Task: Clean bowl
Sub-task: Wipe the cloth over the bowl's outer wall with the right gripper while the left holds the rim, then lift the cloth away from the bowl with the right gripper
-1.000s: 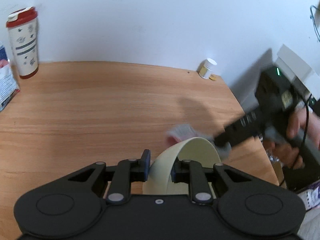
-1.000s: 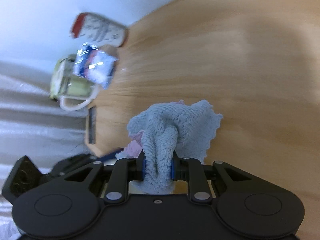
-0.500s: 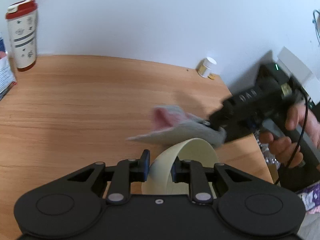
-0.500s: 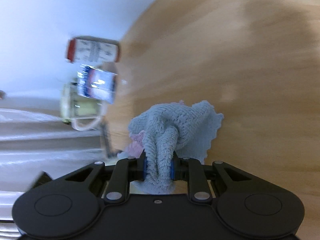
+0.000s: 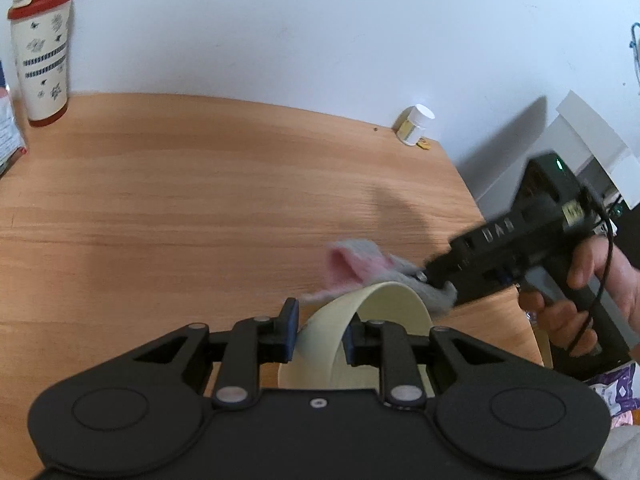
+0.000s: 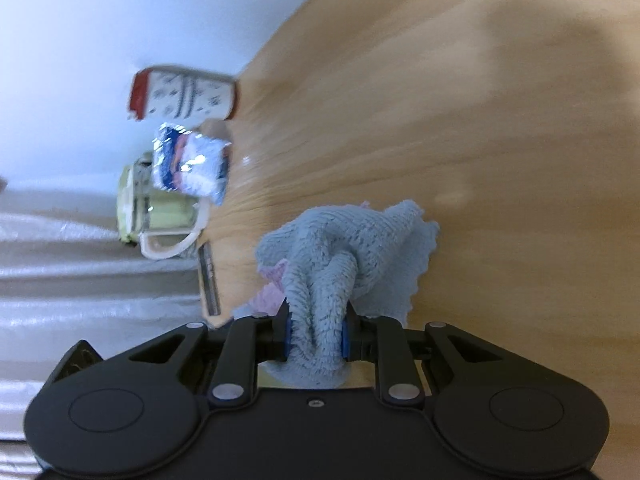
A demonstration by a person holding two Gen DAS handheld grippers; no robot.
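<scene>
Above wooden table (image 5: 200,208), bowl (image 5: 384,312) rim sits clamped between left jaws.

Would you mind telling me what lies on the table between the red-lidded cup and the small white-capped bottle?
Nothing: in the left wrist view, the table is bare wood between the red-lidded cup and the small bottle, both near the wall.
</scene>
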